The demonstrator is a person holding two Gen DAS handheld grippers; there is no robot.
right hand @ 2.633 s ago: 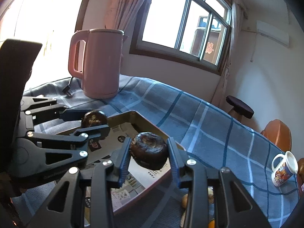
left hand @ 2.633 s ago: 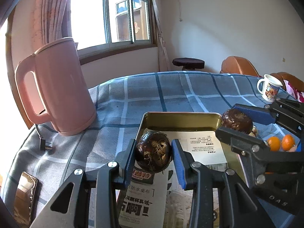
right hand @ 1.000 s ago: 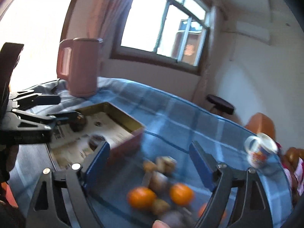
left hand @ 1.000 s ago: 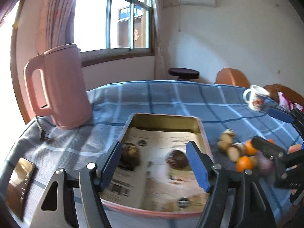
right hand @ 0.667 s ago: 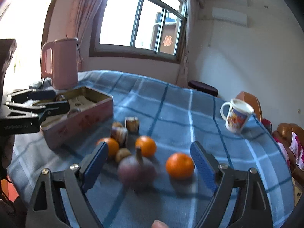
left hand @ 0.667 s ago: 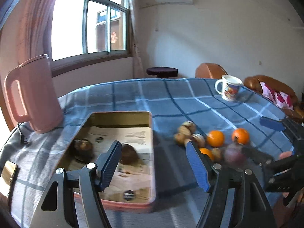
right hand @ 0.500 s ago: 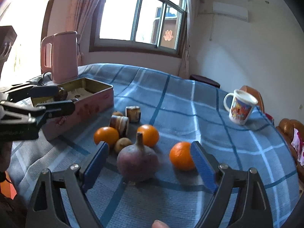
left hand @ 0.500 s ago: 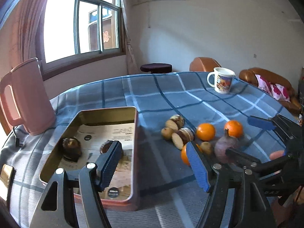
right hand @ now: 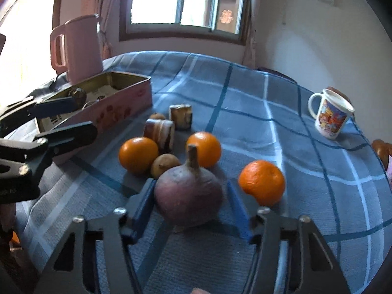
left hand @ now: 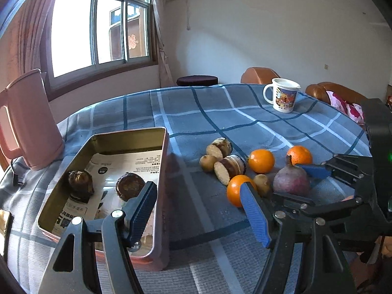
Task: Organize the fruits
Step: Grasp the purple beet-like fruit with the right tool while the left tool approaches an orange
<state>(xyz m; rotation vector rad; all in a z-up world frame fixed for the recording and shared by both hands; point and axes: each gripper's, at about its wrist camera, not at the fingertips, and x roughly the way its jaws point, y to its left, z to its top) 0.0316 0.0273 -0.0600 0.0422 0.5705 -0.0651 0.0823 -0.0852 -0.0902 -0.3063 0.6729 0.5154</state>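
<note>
Your right claw (right hand: 190, 209) is closing around the round purple-red fruit with a brown stem (right hand: 188, 196), which sits on the blue plaid-clothed counter (right hand: 245, 112); the left blue pad (right hand: 144, 203) looks to touch its side, while the right pad shows a thin gap. Three round oranges (right hand: 138, 154) and a small brown fruit (right hand: 164, 164) crowd just behind it; bare cloth lies to the right, up to the printed white mug (right hand: 330, 114). Your left claw (left hand: 201, 213) hangs wide open and empty over the right rim of the pink rectangular tin (left hand: 163, 171), which holds two dark shrivelled fruits (left hand: 79, 182). A pink plastic kettle (left hand: 27, 120) stands beyond the tin's far corner.
</note>
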